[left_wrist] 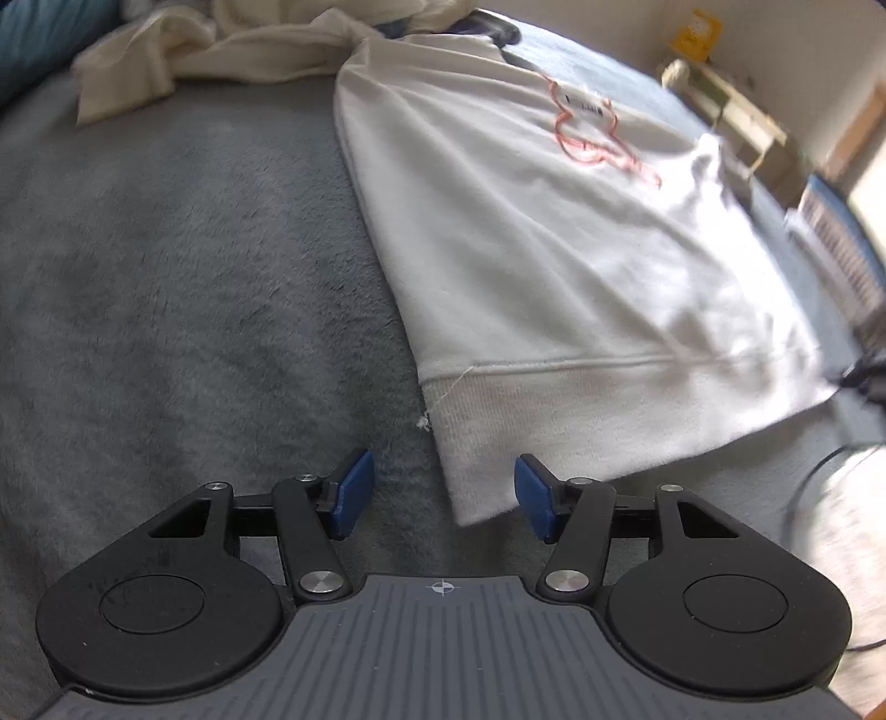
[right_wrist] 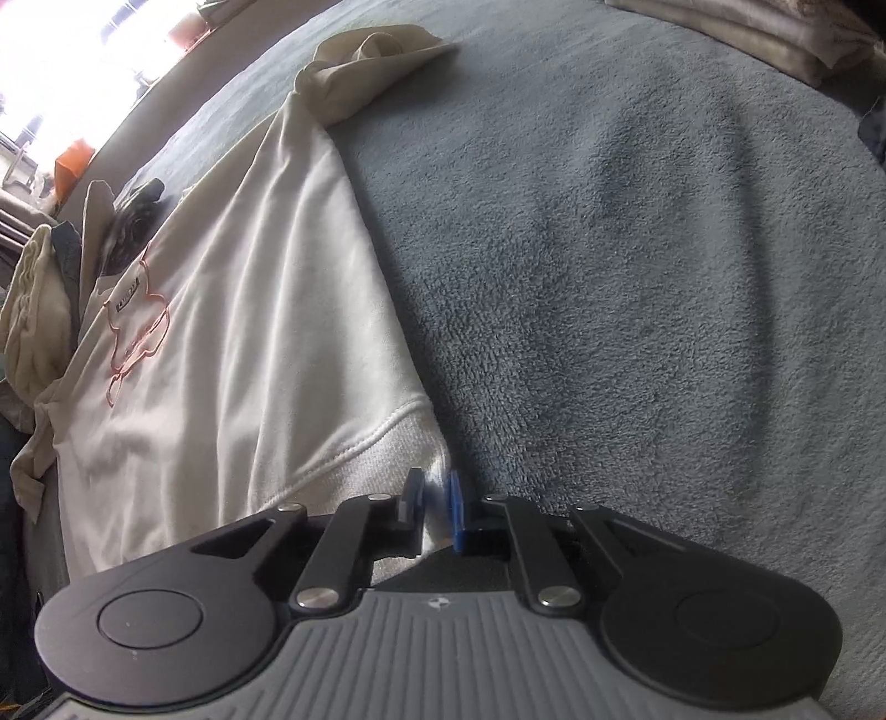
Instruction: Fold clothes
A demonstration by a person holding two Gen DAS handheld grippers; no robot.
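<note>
A white sweatshirt (left_wrist: 554, 249) with a red outline print lies flat on a grey fleece blanket (left_wrist: 166, 277). My left gripper (left_wrist: 443, 495) is open low over the blanket. The sweatshirt's near ribbed hem corner lies between its blue pads (left_wrist: 354, 493), closer to the right one, and neither pad presses on it. In the right wrist view, the same sweatshirt (right_wrist: 221, 332) stretches away to the left. My right gripper (right_wrist: 434, 501) stands nearly closed at the other hem corner, and white ribbed fabric is pinched between its pads.
A crumpled cream garment (left_wrist: 194, 44) lies at the far end of the blanket, and a cream sleeve or hood (right_wrist: 365, 61) bunches at the sweatshirt's far end. Folded beige cloth (right_wrist: 775, 39) sits at the far right. Bare blanket (right_wrist: 609, 277) spreads right of the sweatshirt. Shelves (left_wrist: 736, 122) stand beyond the bed.
</note>
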